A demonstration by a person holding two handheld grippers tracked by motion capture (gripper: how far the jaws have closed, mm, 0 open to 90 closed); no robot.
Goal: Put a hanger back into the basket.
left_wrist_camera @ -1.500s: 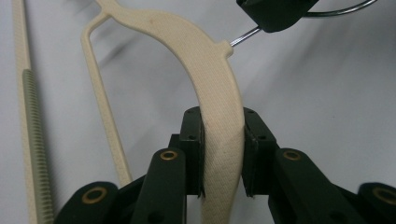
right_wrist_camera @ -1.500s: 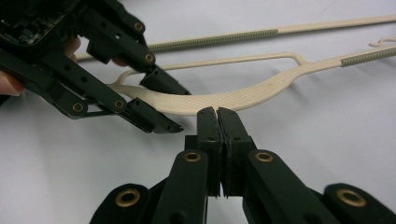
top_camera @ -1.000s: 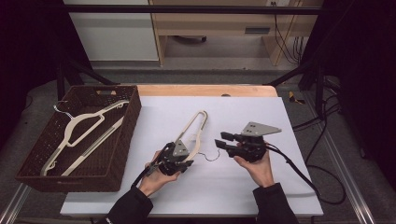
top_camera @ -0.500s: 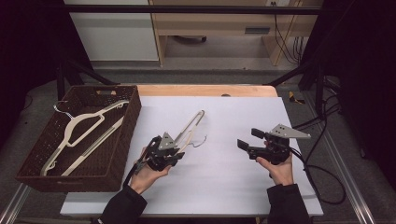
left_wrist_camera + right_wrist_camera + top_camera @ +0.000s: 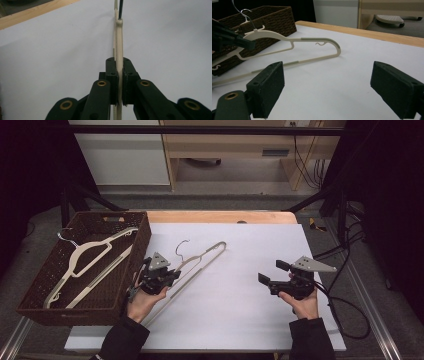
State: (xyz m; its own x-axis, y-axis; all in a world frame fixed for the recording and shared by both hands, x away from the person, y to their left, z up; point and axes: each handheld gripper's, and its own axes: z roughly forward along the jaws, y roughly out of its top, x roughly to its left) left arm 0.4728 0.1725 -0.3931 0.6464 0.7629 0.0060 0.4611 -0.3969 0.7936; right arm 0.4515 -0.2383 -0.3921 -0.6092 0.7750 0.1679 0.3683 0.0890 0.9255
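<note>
Hanger point(image 5: 200, 260) nearer basket point(image 5: 30, 302), far end cropped

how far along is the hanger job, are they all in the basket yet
Not all. Done: one cream hanger lies inside the wicker basket. In hand: the left gripper is clamped on a second hanger, which is tilted with its far end on the white table. The right gripper is open and holds nothing. Left, judging by the layout: getting that second hanger into the basket.
</note>
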